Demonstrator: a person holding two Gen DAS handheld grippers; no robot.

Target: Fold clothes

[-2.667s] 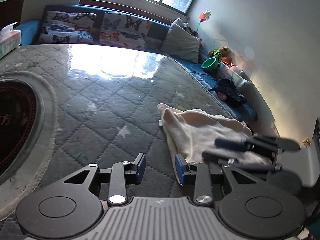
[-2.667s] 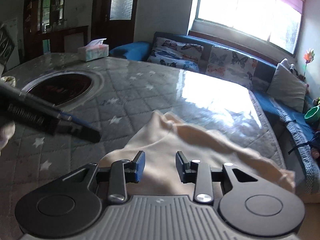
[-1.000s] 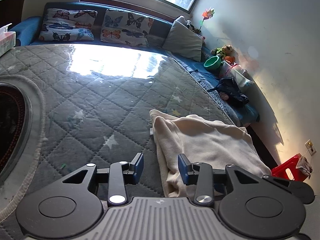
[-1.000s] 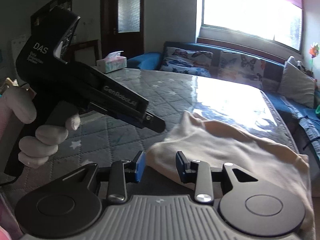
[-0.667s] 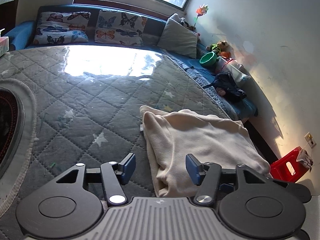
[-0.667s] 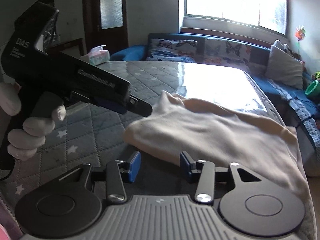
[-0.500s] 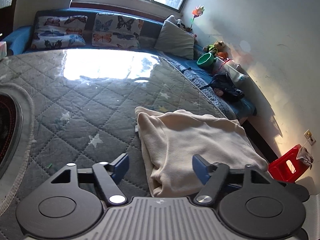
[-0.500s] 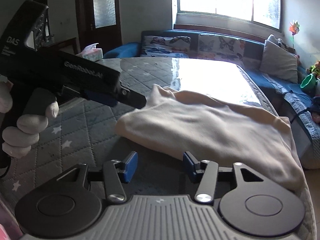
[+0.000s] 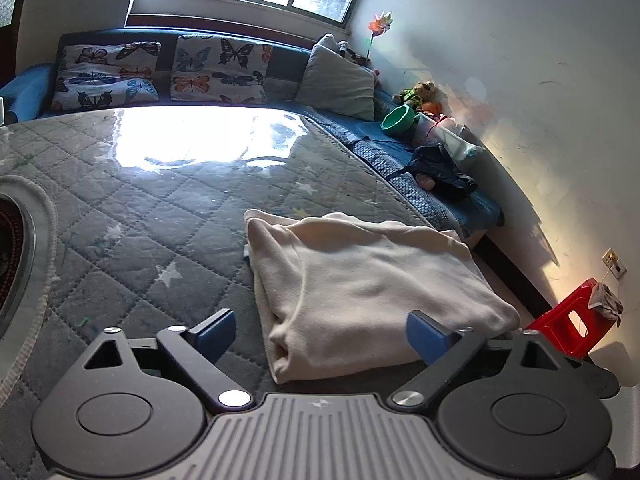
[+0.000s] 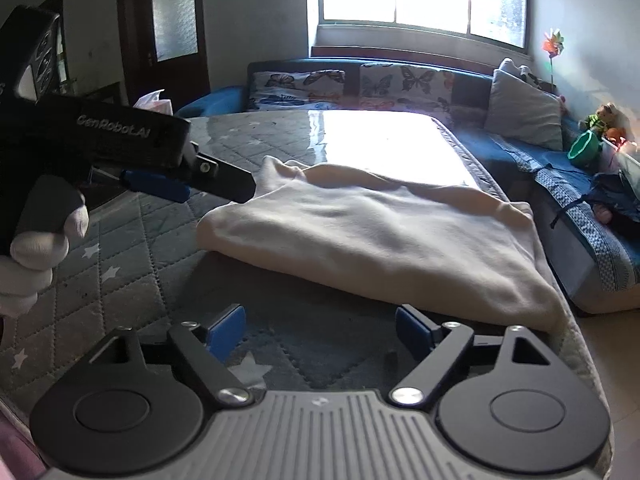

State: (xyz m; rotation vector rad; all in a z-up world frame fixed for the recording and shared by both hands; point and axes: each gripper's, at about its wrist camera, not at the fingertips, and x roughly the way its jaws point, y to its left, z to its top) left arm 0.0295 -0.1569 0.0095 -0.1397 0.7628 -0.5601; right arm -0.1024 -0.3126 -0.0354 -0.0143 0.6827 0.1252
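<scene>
a: cream garment (image 9: pixel 360 288) lies folded on the counter's (image 9: pixel 160 208) right edge. left gripper (image 9: pixel 320 334) and right gripper (image 10: pixel 320 330) both opening, empty.

b: soft, floppy stuff, i'd pinch the near corners.

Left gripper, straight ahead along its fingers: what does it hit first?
Most likely the folded cream cloth: its near edge lies between the opening left gripper fingers, untouched. Depth is unclear, so the grey quilted tabletop might come first.
</scene>
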